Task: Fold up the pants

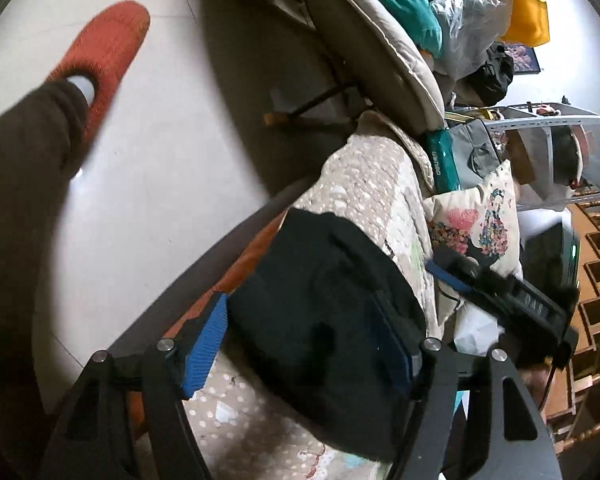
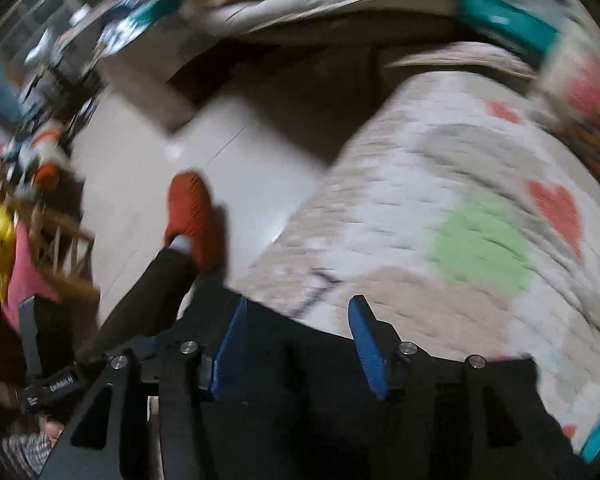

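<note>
Hanging spread above the dark pants (image 1: 324,320), the left claw (image 1: 300,344) and right claw (image 2: 300,344) grip nothing; the bundle could slump off the quilt (image 2: 440,208).

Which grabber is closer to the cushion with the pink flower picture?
Right. The right gripper almost reaches the flower cushion, with its tips just in front of it. The left gripper is farther back, over the black pants.
</note>
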`<state>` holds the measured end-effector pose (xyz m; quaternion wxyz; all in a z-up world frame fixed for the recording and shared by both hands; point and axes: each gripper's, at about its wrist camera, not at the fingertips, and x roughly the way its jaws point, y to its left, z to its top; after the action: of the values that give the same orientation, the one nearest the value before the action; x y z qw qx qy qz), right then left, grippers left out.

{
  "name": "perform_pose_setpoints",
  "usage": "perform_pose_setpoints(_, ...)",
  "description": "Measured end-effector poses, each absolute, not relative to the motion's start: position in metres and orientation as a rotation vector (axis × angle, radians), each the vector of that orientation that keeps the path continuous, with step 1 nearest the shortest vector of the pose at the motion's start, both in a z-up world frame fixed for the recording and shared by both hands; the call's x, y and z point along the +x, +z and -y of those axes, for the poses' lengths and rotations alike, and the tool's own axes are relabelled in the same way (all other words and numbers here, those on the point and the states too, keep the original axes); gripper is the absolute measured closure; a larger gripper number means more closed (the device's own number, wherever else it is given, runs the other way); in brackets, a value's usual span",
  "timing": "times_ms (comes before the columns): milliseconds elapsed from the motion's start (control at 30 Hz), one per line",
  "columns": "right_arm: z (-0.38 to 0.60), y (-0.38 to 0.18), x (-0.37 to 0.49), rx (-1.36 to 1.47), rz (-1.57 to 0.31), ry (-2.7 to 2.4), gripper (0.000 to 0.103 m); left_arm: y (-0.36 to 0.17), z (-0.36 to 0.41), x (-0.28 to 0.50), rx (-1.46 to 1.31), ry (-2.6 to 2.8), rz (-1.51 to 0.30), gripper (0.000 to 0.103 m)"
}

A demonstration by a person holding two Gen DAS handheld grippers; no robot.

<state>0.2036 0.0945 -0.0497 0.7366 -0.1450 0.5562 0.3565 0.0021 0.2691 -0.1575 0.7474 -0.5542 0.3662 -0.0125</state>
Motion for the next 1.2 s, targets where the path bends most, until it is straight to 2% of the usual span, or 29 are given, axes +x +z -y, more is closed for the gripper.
perform_pose_setpoints(233, -0.174, -0.094, 0.194, -0.567, -1.303, 0.851, 0.045, -0.19, -0.271, 0.005, -1.344, -0.082, -0.836, 0.03)
perform_pose_setpoints(433, -0.2, -0.125, 0.181, -0.698, -1.372, 0.881, 0.045, -0.182, -0.259, 0.016, -1.256, -0.103, -0.847, 0.02)
perform_pose_setpoints(533, -0.208, -0.137, 0.175, -0.719, -1.41, 0.893, 0.045, -0.181, -0.253, 0.022, -1.194, -0.106, -0.881, 0.02)
perform_pose_setpoints(567, -0.211, -0.139, 0.172, -0.724, -1.417, 0.898, 0.045, -0.179, -0.252, 0.022, -1.166, -0.102, -0.89, 0.024)
perform_pose_setpoints(633, -0.216, -0.141, 0.163, -0.743, -1.414, 0.915, 0.063, -0.175, -0.251, 0.02, -1.098, -0.083, -0.914, 0.062)
perform_pose_setpoints(733, -0.214, -0.132, 0.156, -0.762, -1.37, 0.909, 0.075, -0.168, -0.254, 0.017, -1.1, -0.126, -0.89, 0.083)
perform_pose_setpoints(1200, -0.166, -0.055, 0.141, -0.529, -1.203, 0.95, 0.077, -0.095, -0.23, 0.008, -0.919, -0.133, -0.808, 0.085)
